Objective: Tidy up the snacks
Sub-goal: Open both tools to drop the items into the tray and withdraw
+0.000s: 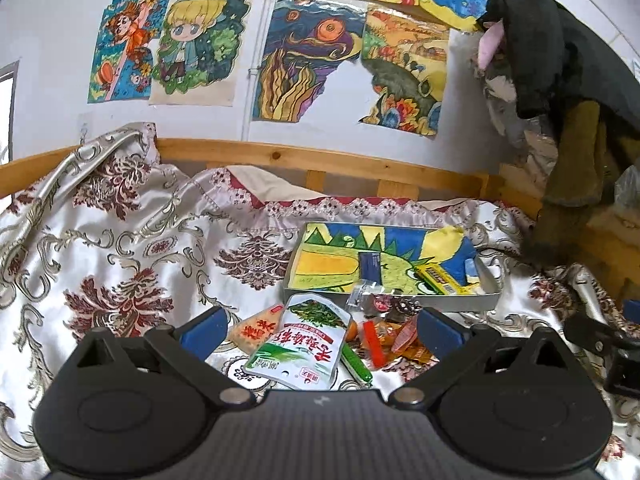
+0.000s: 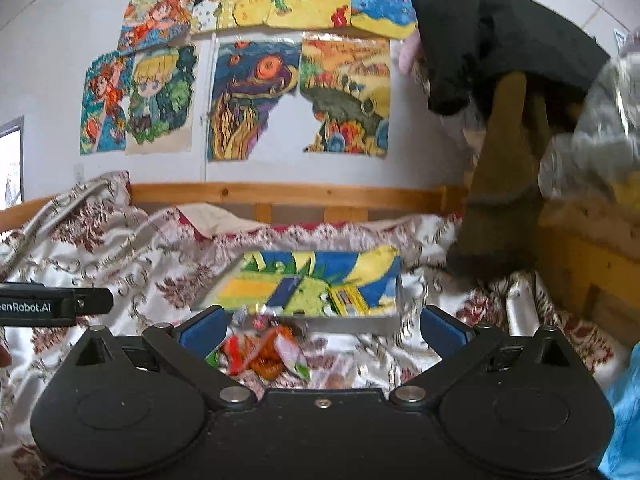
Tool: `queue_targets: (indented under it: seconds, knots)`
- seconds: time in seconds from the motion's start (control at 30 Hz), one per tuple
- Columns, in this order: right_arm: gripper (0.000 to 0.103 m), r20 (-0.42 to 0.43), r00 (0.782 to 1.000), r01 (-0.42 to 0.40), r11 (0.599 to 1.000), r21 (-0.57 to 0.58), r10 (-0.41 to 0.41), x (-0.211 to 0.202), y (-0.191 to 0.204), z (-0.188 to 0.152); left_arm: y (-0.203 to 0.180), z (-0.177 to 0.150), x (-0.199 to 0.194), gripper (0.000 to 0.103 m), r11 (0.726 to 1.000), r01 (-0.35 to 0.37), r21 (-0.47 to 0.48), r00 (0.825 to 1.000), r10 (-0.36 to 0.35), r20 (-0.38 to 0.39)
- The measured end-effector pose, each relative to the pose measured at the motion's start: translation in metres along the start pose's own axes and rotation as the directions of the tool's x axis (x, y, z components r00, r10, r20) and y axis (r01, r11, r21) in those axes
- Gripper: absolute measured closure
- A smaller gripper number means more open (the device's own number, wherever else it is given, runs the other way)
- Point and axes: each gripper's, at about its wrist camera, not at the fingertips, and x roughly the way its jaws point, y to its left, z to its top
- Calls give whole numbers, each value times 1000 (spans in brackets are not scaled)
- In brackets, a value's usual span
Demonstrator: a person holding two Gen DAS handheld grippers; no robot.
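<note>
A pile of snack packets lies on the patterned bedspread. In the left wrist view a large white and green pouch point(image 1: 305, 344) lies between my open fingers, with an orange triangular packet point(image 1: 256, 330), a green stick point(image 1: 356, 362) and orange-red wrappers point(image 1: 394, 340) around it. Behind stands a shallow box point(image 1: 440, 302) lined with a dinosaur drawing, holding a yellow packet point(image 1: 442, 278). My left gripper point(image 1: 320, 330) is open and empty above the pouch. My right gripper point(image 2: 320, 330) is open and empty above blurred red and orange wrappers point(image 2: 264, 354); the box point(image 2: 352, 324) lies beyond.
A wooden bed rail point(image 1: 320, 160) runs along the wall hung with children's drawings. Dark clothes point(image 1: 560, 80) hang at the right over a wooden frame. The left gripper's body point(image 2: 56, 306) shows at the left of the right wrist view. A clear plastic bag point(image 2: 592, 128) hangs at the right.
</note>
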Motion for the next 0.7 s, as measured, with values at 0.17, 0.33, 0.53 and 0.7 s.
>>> queue_targets:
  seconds: [0.17, 0.33, 0.53, 0.7]
  knots:
    - [1, -30, 1000, 4, 1000, -2, -4, 17, -3, -16, -4, -13, 21, 0, 1000, -1, 5, 1000, 1, -5]
    - [1, -61, 998, 3, 1000, 9, -3, 33, -7, -31, -12, -23, 35, 0, 999, 23, 37, 999, -22, -27]
    - [1, -103, 995, 7, 999, 48, -2, 49, -11, -44, -14, -38, 48, 0, 994, 74, 79, 995, -69, -65]
    - [1, -159, 987, 26, 998, 56, -17, 63, -12, -57, -9, -45, 64, 0, 994, 88, 73, 990, -79, -115]
